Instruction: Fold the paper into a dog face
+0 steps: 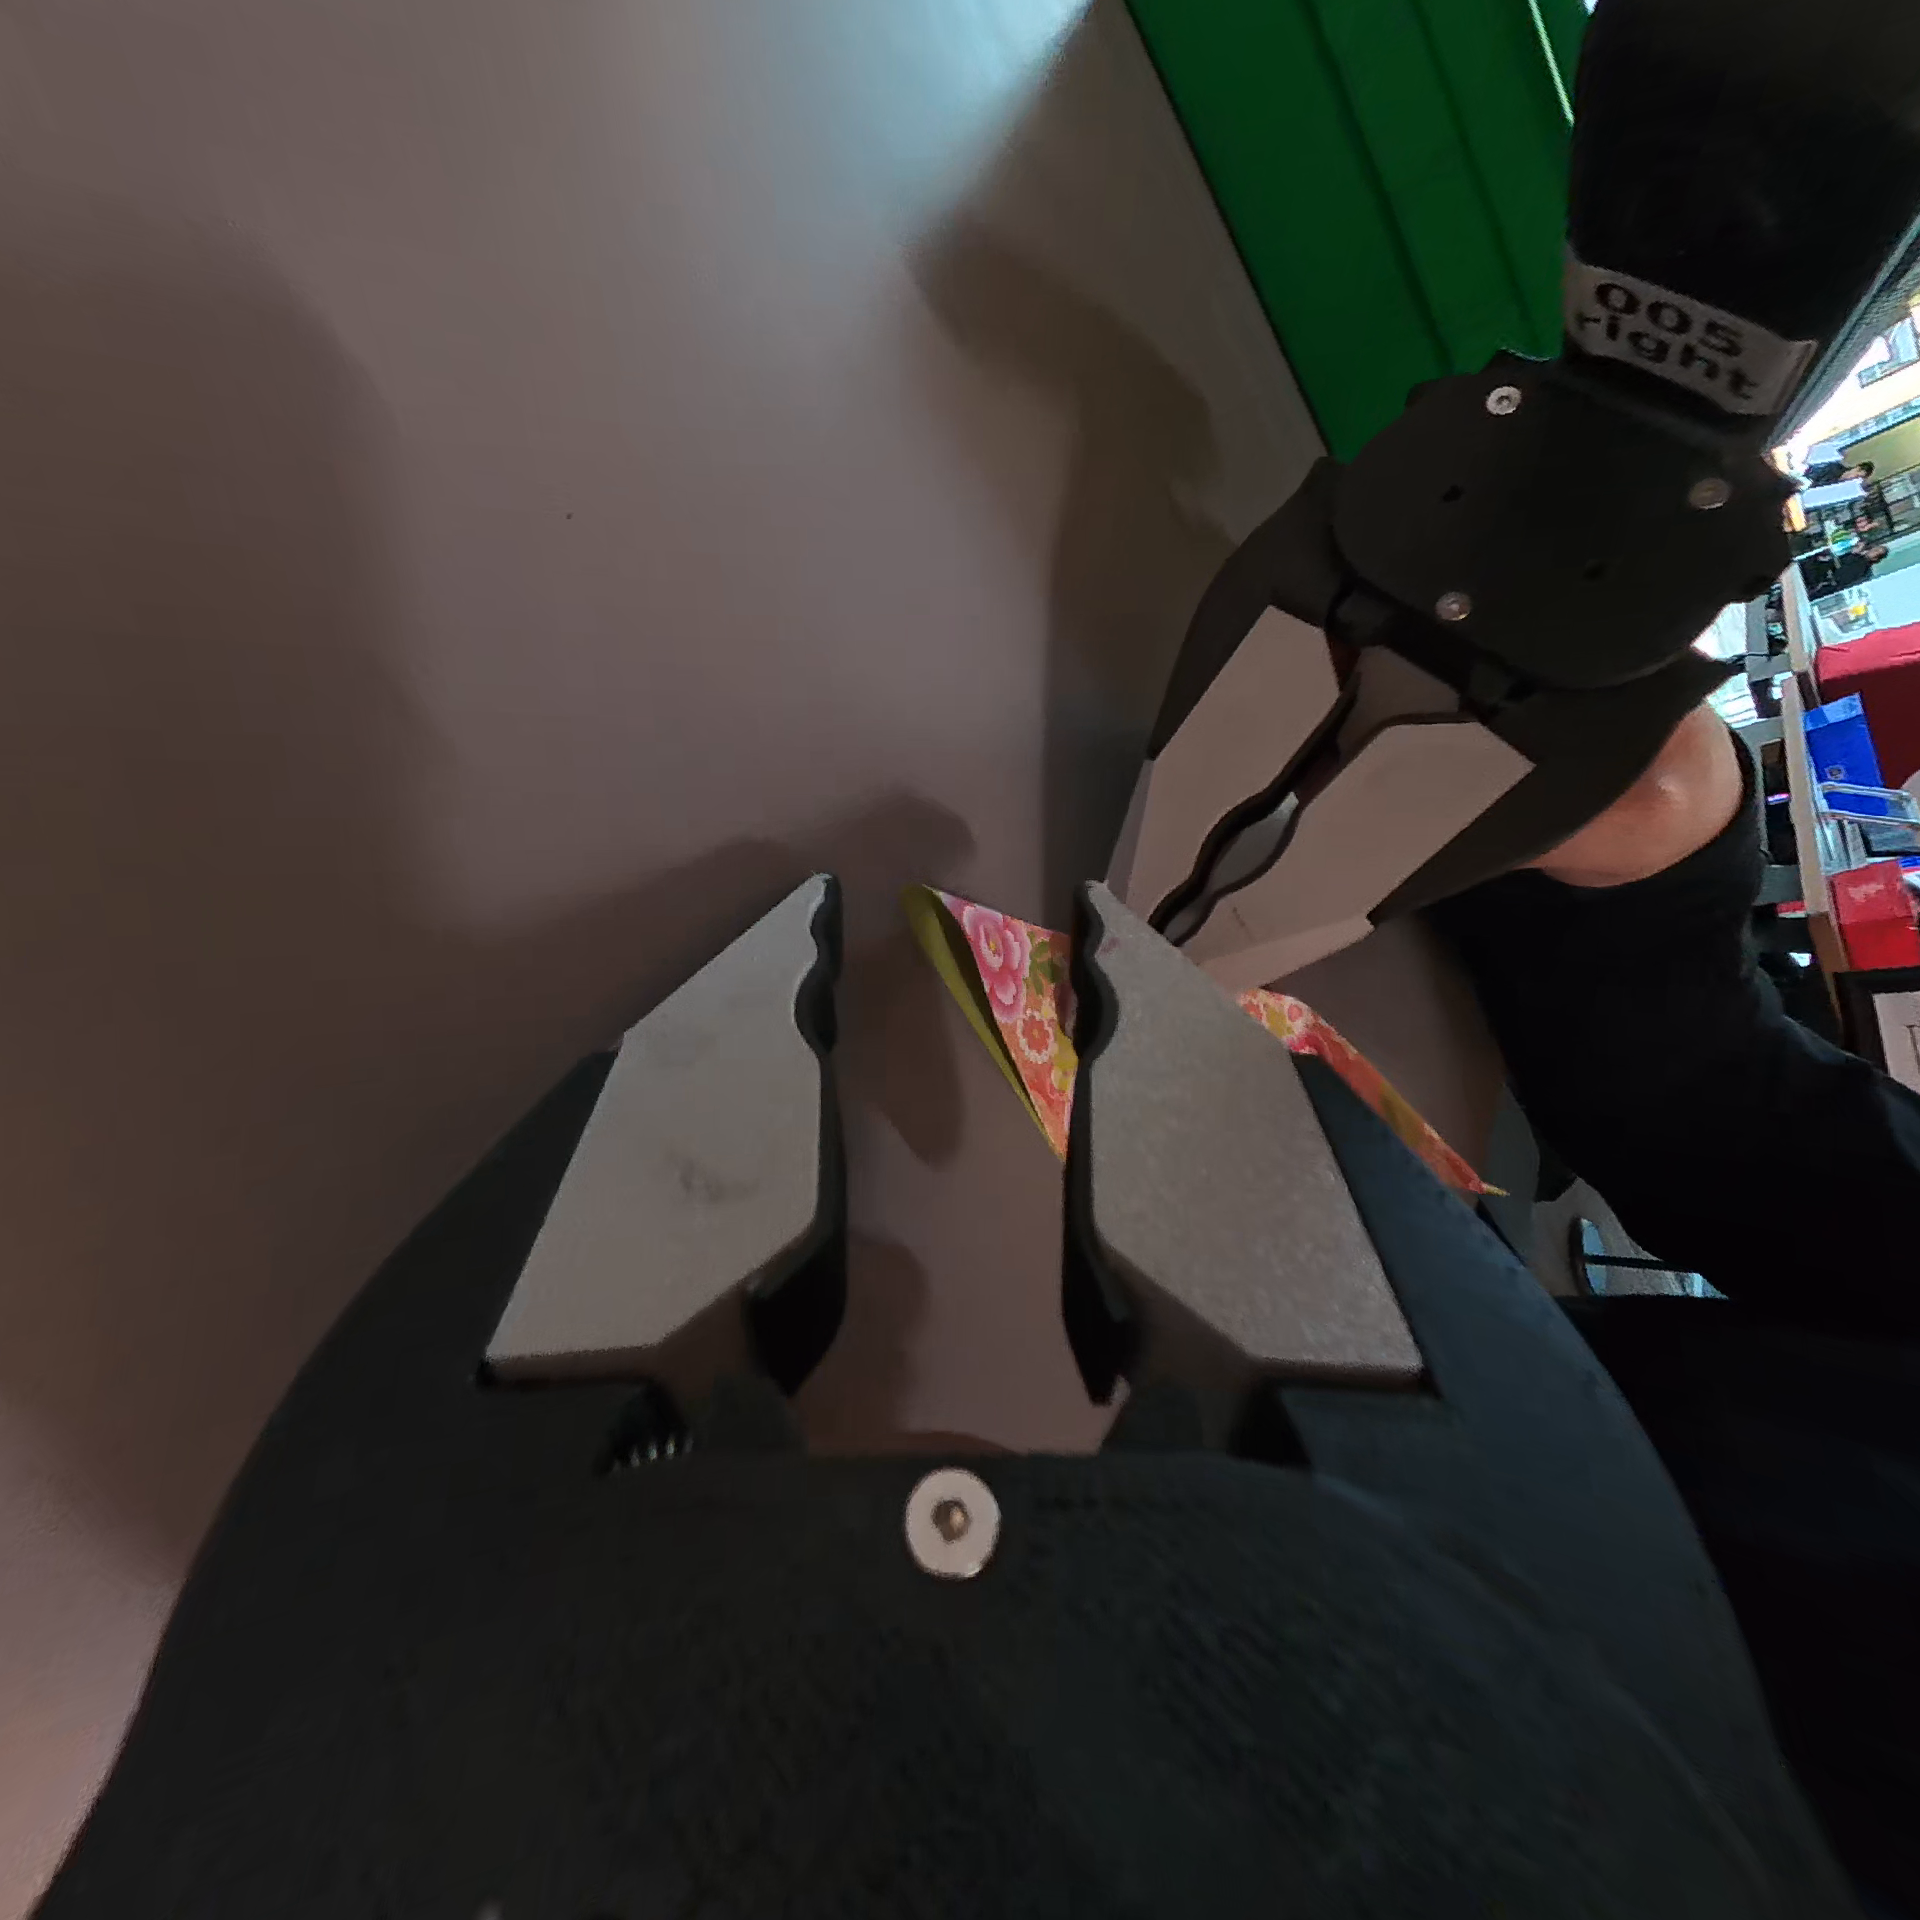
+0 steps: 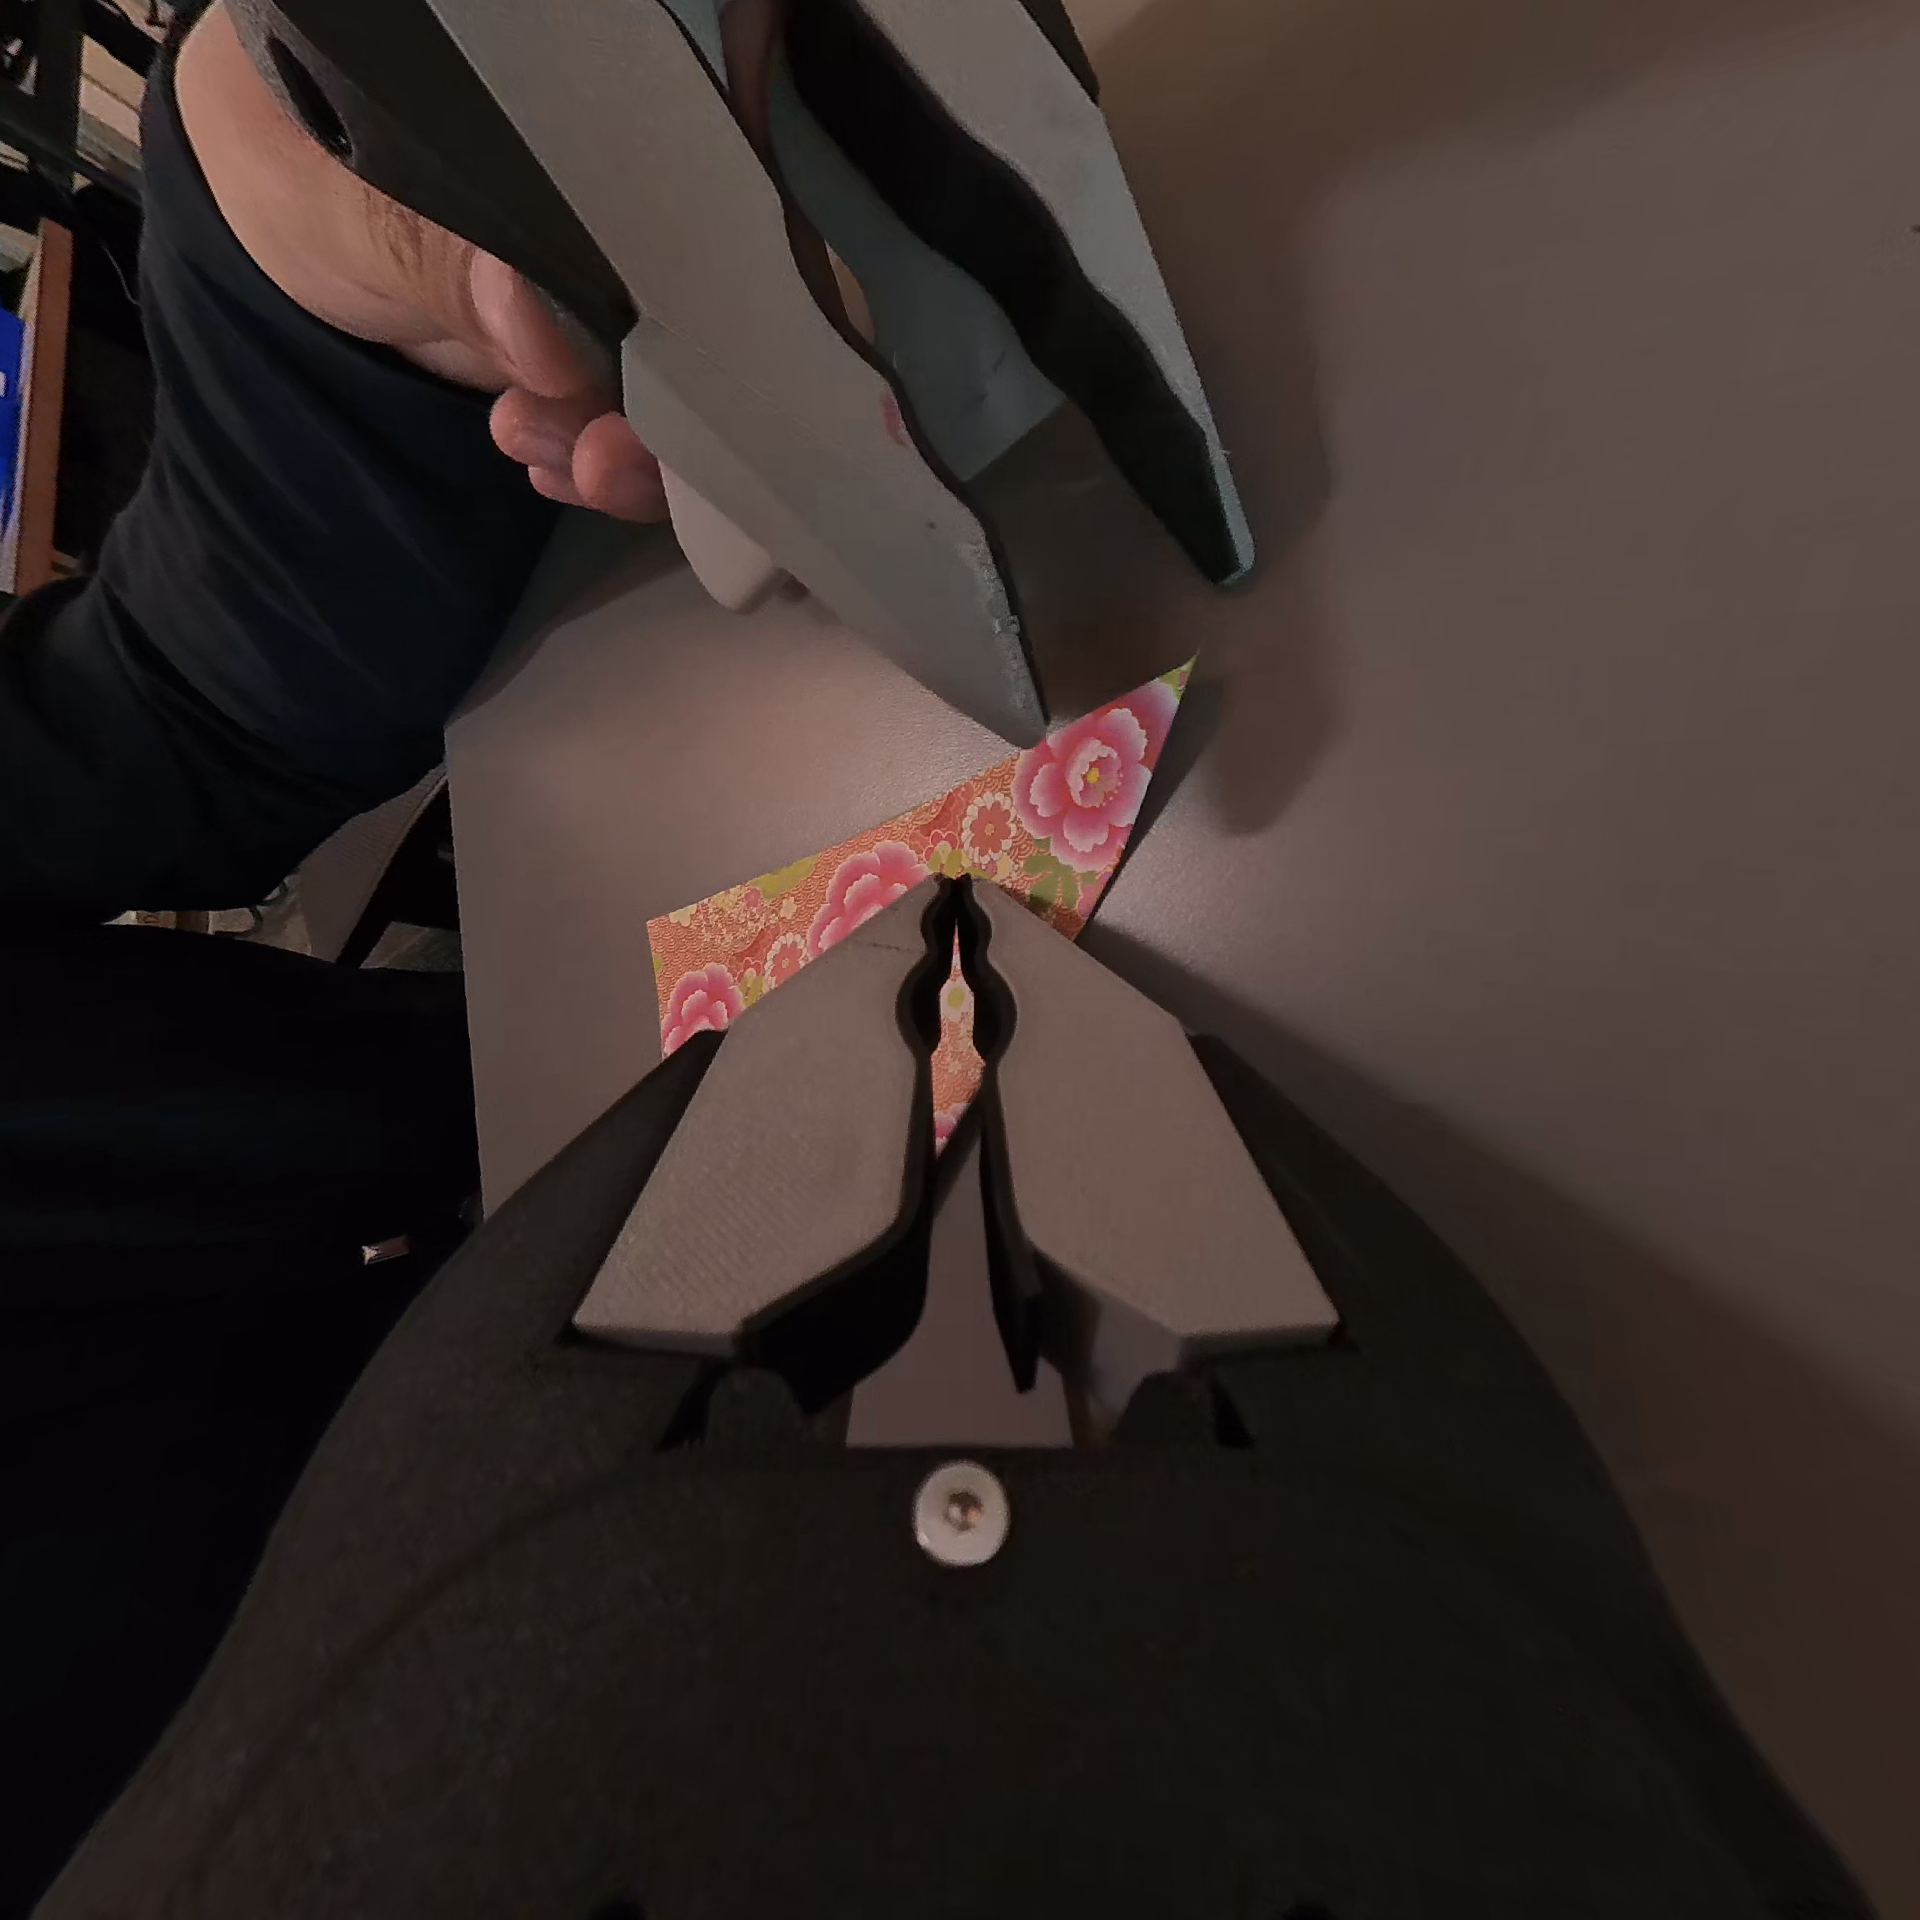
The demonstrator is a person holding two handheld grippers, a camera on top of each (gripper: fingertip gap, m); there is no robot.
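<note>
The paper (image 2: 1049,821) is a folded triangle with pink flowers on orange, lying on the grey table (image 2: 1558,935) near its edge. In the left wrist view the paper (image 1: 1003,987) shows a yellow-green underside along its left edge. My right gripper (image 2: 956,885) is shut, with its tips down on the middle of the paper; the paper shows through the gaps between its jaws. It also shows in the left wrist view (image 1: 1166,923). My left gripper (image 1: 961,914) is open and empty, just above the paper's far corner; it also shows in the right wrist view (image 2: 1132,649).
The table edge (image 2: 462,935) runs close on the left of the paper. A person's hand (image 2: 468,312) and dark sleeve hold the left gripper. A green panel (image 1: 1351,208) stands at the table's far side. Shelves and boxes (image 1: 1839,748) lie beyond. One gripper's finger ends stand about 5 centimeters off the other's. Left tips and right tips are each some 35 centimeters from the green panel (image 1: 1351,208).
</note>
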